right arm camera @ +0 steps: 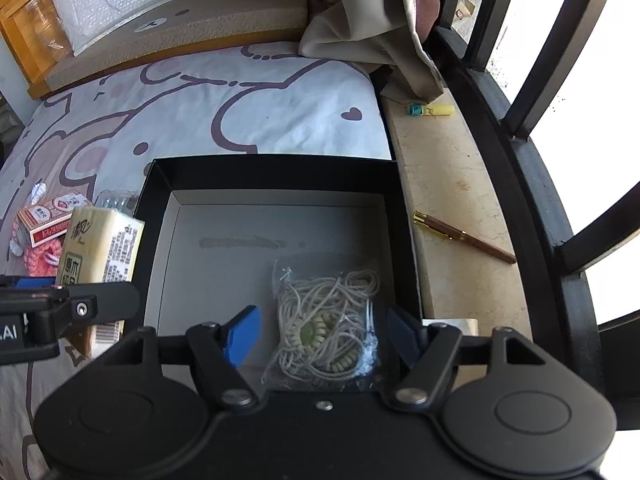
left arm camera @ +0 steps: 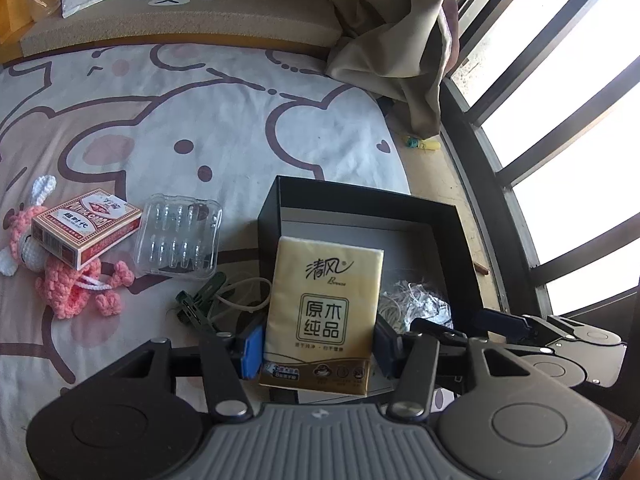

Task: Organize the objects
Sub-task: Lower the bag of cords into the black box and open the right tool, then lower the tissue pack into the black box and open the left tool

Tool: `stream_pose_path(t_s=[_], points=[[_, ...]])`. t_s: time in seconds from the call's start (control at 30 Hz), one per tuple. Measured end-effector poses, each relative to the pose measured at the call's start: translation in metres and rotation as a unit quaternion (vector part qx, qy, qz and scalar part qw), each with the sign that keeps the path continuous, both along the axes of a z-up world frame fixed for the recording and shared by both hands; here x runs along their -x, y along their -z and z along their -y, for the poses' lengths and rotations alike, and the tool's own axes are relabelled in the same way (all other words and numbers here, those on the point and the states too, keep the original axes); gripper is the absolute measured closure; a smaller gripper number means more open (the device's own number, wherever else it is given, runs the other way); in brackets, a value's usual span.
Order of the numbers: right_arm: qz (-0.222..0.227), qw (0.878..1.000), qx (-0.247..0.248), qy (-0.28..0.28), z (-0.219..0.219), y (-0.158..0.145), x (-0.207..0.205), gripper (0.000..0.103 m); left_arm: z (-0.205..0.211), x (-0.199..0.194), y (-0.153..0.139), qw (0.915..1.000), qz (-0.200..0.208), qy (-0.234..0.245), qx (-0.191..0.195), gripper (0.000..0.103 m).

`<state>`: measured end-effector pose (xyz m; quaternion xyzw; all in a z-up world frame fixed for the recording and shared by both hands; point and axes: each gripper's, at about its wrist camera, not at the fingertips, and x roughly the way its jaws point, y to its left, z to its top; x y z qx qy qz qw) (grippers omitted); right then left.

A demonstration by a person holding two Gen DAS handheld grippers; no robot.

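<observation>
My left gripper (left arm camera: 318,346) is shut on a yellow tissue pack (left arm camera: 324,312) and holds it upright at the left wall of the black box (left arm camera: 360,200). The pack also shows in the right wrist view (right arm camera: 100,250), just left of the box (right arm camera: 276,168). My right gripper (right arm camera: 320,336) is open and empty above the box, over a clear bag of beige cord (right arm camera: 328,320) that lies inside. On the bed to the left lie a red card box (left arm camera: 86,230), a pink crochet toy (left arm camera: 68,284), a clear plastic tray (left arm camera: 178,236) and a green clip (left arm camera: 200,304).
The bed has a cartoon-print sheet (left arm camera: 180,120). A stone sill (right arm camera: 452,216) to the right carries a brown pen (right arm camera: 464,236) and a small yellow marker (right arm camera: 432,110). A beige curtain (left arm camera: 392,28) hangs at the back, with window bars (right arm camera: 520,80) on the right.
</observation>
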<state>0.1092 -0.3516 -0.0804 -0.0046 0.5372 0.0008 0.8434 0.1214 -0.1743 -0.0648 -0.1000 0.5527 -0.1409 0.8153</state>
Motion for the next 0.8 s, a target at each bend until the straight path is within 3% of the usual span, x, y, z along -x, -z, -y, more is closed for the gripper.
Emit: stream_pose_path(t_s=[0.17,0.4,0.57,0.67,0.8], points=[[0.005,1.000,-0.005,0.006,0.011,-0.008,0.008,0.032,0.011,0.002,0.003,0.9999,-0.009,0.005,0.007,0.049],[0.003,1.000,-0.024,0.012,0.022,-0.013,0.015,0.048,0.020,0.003,0.010,0.9998,-0.017,0.005,-0.001,0.049],[0.003,1.000,-0.025,0.004,0.018,-0.013,0.016,0.049,0.020,0.001,0.014,0.9997,-0.022,0.001,0.004,0.049],[0.004,1.000,-0.025,0.000,0.016,-0.013,0.016,0.049,0.022,0.002,0.014,0.9997,-0.020,0.011,-0.002,0.046],[0.003,1.000,-0.022,0.003,0.017,-0.013,0.015,0.053,0.023,0.005,0.007,0.9998,-0.003,0.018,-0.003,0.034]])
